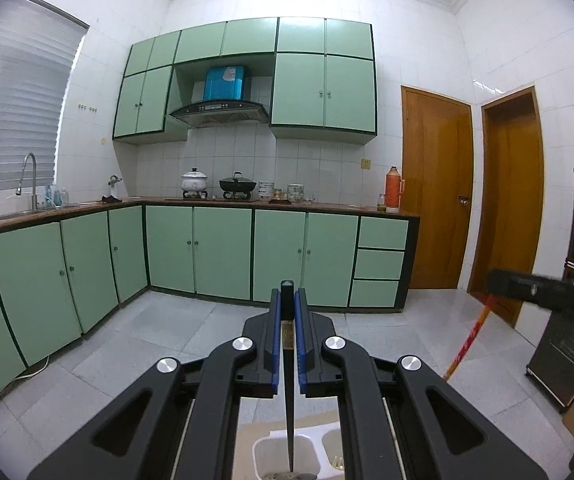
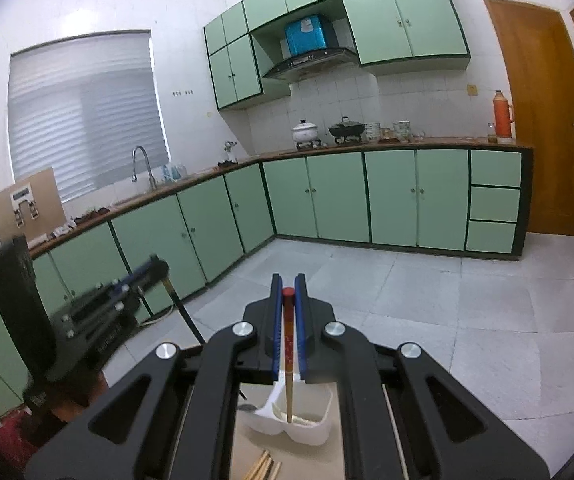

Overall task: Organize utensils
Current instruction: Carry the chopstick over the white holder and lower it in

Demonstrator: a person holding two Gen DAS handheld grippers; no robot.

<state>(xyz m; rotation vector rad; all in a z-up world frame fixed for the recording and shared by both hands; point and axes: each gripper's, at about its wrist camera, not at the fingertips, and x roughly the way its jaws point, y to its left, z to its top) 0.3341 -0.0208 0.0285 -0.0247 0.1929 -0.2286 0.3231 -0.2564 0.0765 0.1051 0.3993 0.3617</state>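
My left gripper is shut on a black chopstick that hangs point-down between the blue pads. Its tip reaches into the left compartment of a white utensil holder below. In the right wrist view my right gripper is shut on a red-topped wooden chopstick, whose tip dips into the white utensil holder. The left gripper shows blurred at the left with the black chopstick slanting down from it. A white spoon leans in the holder.
Several wooden chopsticks lie on the brown surface in front of the holder, and a metal spoon lies beside it. Green cabinets and a tiled floor fill the background. A dark cabinet stands at the right.
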